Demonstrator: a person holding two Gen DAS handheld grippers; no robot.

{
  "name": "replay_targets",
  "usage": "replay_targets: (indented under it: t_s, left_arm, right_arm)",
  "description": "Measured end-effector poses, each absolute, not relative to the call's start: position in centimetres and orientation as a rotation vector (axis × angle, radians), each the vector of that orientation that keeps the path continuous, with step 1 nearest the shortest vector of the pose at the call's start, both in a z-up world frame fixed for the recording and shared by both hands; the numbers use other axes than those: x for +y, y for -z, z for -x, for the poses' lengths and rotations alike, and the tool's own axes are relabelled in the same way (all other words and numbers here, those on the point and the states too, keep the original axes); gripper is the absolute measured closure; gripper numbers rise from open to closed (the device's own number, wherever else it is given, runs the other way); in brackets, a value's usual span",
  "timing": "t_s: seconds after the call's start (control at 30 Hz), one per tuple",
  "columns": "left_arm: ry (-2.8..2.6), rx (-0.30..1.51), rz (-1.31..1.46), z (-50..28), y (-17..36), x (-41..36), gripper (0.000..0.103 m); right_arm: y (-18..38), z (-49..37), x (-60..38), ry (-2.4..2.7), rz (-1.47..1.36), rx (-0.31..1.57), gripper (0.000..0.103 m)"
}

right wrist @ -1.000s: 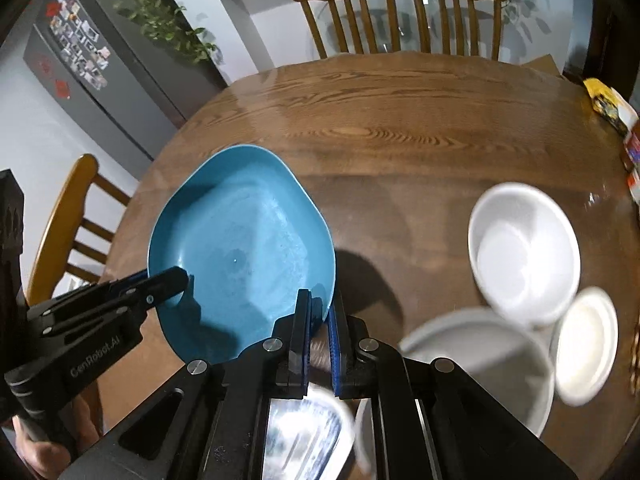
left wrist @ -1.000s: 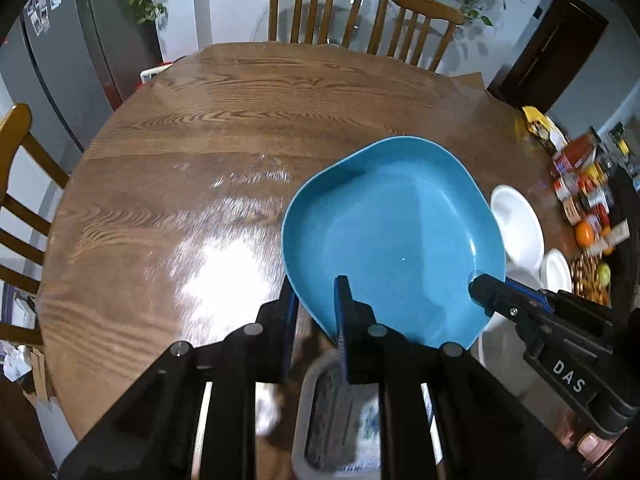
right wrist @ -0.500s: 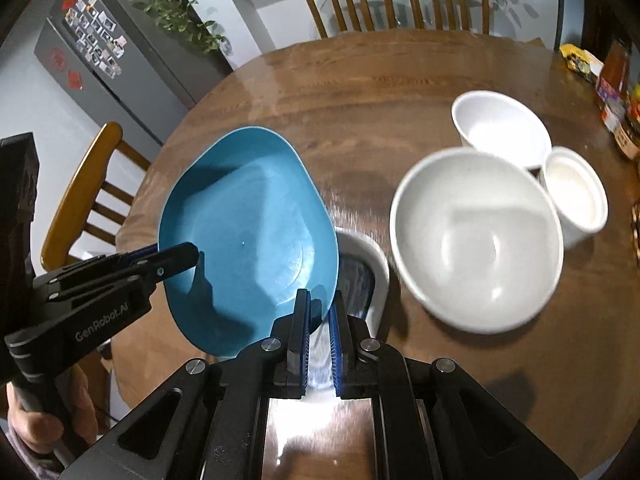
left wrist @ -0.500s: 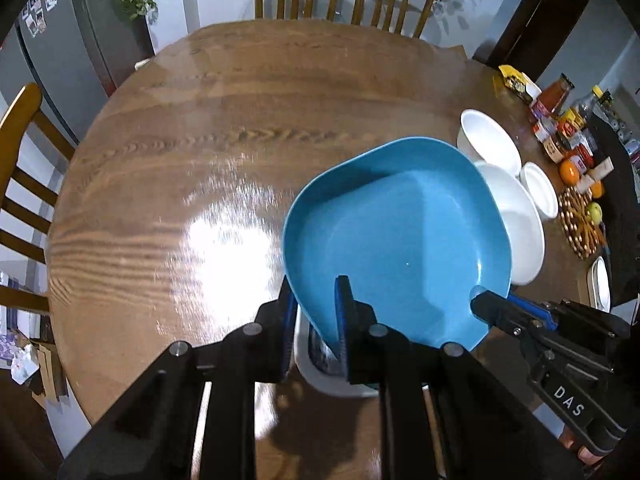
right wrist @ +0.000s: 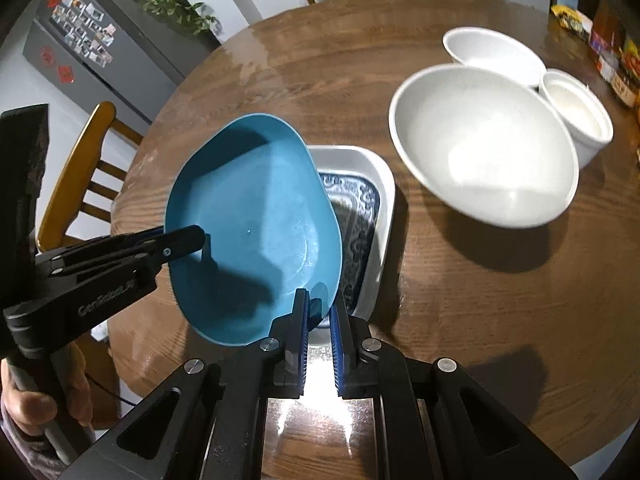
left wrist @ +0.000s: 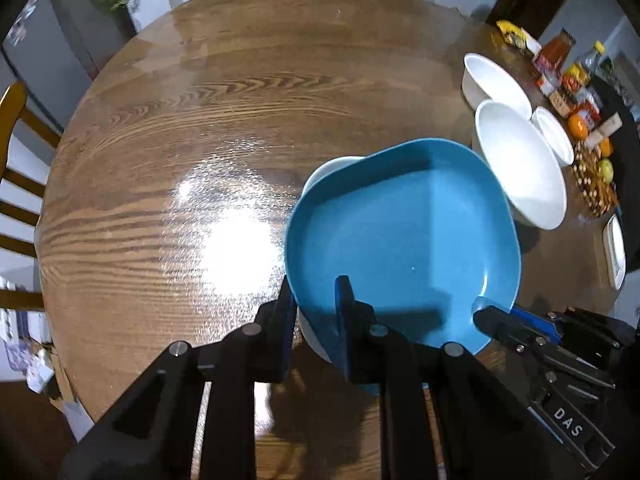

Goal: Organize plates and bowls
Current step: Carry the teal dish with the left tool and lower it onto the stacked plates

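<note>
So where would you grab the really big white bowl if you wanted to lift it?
Grab the big white bowl by its rim, coming down from above with one finger inside and one outside. It sits upright with its mouth open. The near edge is best, since two smaller white bowls crowd its far side.
</note>
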State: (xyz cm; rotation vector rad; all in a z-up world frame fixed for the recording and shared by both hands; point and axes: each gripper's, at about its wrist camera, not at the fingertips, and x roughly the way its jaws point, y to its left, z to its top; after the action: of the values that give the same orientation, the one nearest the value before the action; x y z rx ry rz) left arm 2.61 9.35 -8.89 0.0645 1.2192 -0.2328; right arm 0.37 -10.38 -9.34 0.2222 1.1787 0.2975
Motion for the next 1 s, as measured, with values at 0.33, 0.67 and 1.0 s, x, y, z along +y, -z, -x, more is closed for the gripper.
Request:
replay_targets:
  t_s: [0.33, 0.67, 1.0]
  left_arm:
    - [0.237, 1.245, -0.165, -5.4, 10.3, 6.6, 0.087]
    - [0.232, 1.218, -0.216, -5.2, 10.1, 6.3, 0.083]
    - [0.213, 1.191, -0.240, -4.7, 9.7, 6.5, 0.061]
  right_arm:
    - [11.5, -0.8, -10.6, -0.259, -0.259, 1.218, 0.091]
    - [11.4, -0.7, -10.4, -0.242, -0.236, 1.212, 0.091]
    - [10.9, -0.3, -10.8, -0.241, -0.237, 1.206, 0.089]
